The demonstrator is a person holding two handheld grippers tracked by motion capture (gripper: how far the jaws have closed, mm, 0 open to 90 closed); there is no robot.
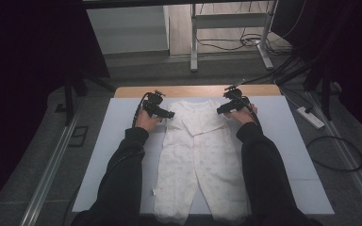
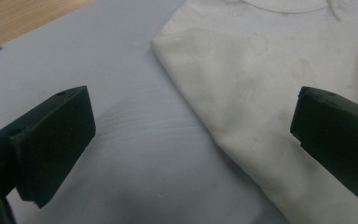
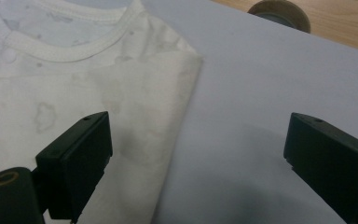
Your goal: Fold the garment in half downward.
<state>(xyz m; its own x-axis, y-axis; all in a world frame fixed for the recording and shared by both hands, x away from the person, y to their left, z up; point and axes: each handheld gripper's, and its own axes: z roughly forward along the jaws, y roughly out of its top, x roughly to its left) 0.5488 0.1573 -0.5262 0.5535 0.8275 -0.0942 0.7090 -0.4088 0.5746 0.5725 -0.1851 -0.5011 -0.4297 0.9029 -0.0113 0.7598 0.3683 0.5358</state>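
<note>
A white baby romper lies flat on the pale grey mat, neck toward the far edge, legs toward the person, both sleeves folded in over the chest. My left gripper is open at the romper's left folded shoulder edge, one jaw over the mat and the other over the cloth. My right gripper is open at the right folded shoulder edge, again with one jaw over cloth and one over mat. The white neckline is close ahead of it. Nothing is held.
The mat covers a wooden table whose far strip stays bare. A round dark object sits on that wood near the right gripper. Beyond the table are a white frame's legs, floor cables and a power strip.
</note>
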